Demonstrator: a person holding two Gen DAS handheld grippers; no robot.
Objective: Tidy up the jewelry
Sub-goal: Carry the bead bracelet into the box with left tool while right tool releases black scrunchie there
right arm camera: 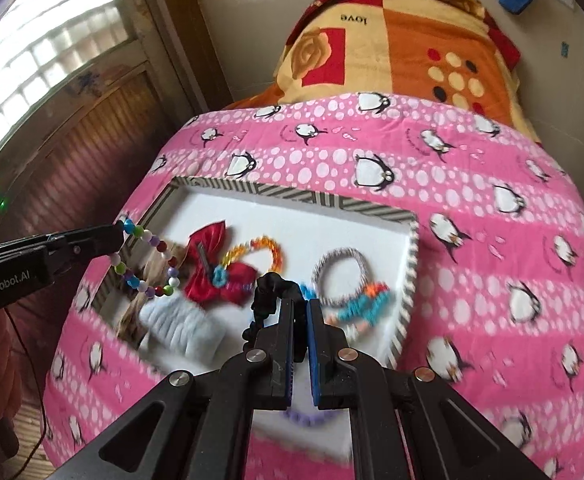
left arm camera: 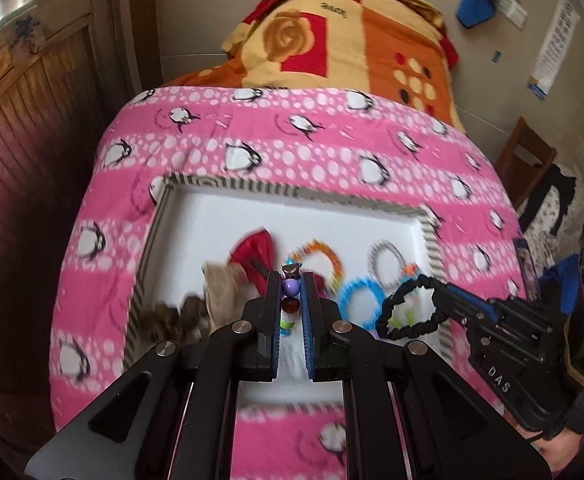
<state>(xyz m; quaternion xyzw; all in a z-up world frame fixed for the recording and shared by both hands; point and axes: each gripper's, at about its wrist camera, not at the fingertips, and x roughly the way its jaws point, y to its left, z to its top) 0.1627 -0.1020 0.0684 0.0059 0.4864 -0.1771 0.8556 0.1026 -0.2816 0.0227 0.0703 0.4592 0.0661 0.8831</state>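
Jewelry sits mostly in the white tray [left arm camera: 196, 216] with the striped rim, on the pink penguin blanket [left arm camera: 292, 136]; two pieces are lifted out of it.

Left wrist view: left gripper [left arm camera: 291, 280] has its fingers narrow, clamped on the bead bracelet [left arm camera: 291, 288]; purple and dark red beads show between the pads, with a small dark charm at the tips. It hangs above the tray's near half. Right gripper [left arm camera: 438, 294] comes in from the tray's right edge, pinching a black scrunchie [left arm camera: 388, 316] that dangles as a loop over the tray's right part. Lying in the tray: red bow [left arm camera: 254, 250], orange ring [left arm camera: 324, 256], grey-white hair tie [left arm camera: 386, 260], blue ring [left arm camera: 362, 300]. Blurred beige and brown fuzzy items lie at the tray's left side; can't identify them.

Right wrist view: right gripper [right arm camera: 301, 304] fingers are nearly together, with the black scrunchie [right arm camera: 268, 292] bunched at the left fingertip. Left gripper [right arm camera: 118, 232] sits at the tray's left rim, the bead bracelet [right arm camera: 148, 264] hanging from it in a loop. A pale fluffy band [right arm camera: 184, 324] lies in the tray's near-left part.

Judgement: mid-sort, both hands carrying one item each above the tray, neither placed. Next move calls for picking a clear spot for each, lowering until the loop lies flat, then releasing. Risk: the bracelet snagging on the bow.
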